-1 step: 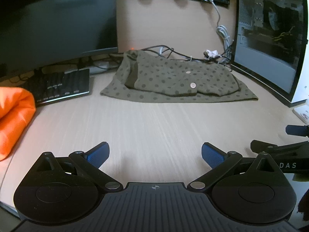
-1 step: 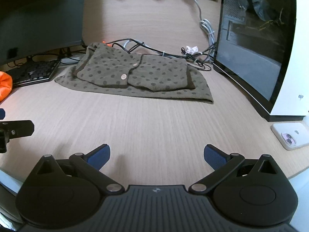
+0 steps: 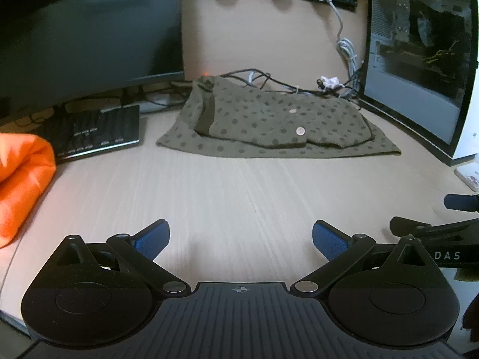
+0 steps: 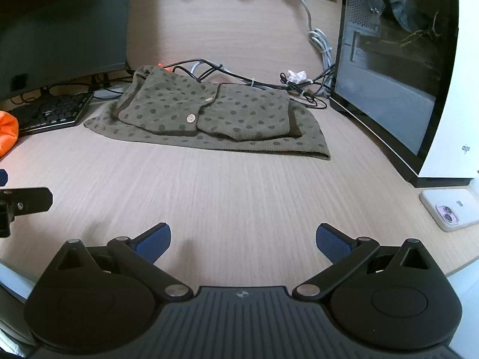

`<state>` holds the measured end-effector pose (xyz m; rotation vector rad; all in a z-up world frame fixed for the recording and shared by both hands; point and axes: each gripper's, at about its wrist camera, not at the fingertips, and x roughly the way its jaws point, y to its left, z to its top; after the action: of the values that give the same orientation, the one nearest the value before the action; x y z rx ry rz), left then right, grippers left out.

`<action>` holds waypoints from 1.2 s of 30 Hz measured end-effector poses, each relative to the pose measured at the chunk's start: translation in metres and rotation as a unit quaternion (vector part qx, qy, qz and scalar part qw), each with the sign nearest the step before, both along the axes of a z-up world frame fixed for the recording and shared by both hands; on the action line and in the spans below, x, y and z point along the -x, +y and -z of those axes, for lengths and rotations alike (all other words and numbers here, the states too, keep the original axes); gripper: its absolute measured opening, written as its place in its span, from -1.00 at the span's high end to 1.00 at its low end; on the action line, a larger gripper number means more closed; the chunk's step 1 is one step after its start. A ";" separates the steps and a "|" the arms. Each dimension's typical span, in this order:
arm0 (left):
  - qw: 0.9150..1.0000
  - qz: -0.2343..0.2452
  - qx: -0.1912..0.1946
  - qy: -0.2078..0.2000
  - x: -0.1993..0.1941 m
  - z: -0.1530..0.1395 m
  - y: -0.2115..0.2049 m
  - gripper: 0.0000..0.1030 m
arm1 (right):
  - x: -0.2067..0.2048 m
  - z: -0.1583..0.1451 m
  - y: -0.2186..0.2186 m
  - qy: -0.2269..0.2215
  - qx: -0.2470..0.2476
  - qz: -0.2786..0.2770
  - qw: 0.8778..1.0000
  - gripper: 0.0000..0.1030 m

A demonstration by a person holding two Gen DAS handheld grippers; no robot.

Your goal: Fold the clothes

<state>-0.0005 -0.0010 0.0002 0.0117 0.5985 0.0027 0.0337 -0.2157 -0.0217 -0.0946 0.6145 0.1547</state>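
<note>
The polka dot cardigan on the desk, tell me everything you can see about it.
The cardigan is olive green knit with darker dots, dark trim along its edges and two pale round buttons. It lies flat and already partly folded at the far side of the wooden desk, an upper layer stacked over a wider lower one. Black cables run along its back edge, seemingly touching it. A keyboard sits to its left. Neither gripper touches it.

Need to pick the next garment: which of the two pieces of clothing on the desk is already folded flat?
The olive-green polka-dot knit cardigan, lying flat and folded at the desk's back. The orange fabric garment at the left edge is bunched up.
</note>
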 end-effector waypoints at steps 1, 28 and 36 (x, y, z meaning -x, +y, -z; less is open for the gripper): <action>1.000 0.001 0.000 0.001 0.000 0.000 -0.001 -1.00 | 0.000 0.000 0.000 0.001 -0.001 -0.002 1.000 -1.00; 0.998 0.005 0.041 0.048 0.000 0.011 0.003 -1.00 | 0.004 0.000 0.000 0.014 0.003 -0.009 1.000 -1.00; 0.998 0.018 0.028 0.050 -0.002 0.010 -0.001 -1.00 | 0.005 0.000 0.001 0.013 0.004 -0.008 1.000 -1.00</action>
<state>0.0014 -0.0021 -0.0098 -0.0319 0.6979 -0.0494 0.0291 -0.2149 -0.0212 -0.1049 0.6406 0.1690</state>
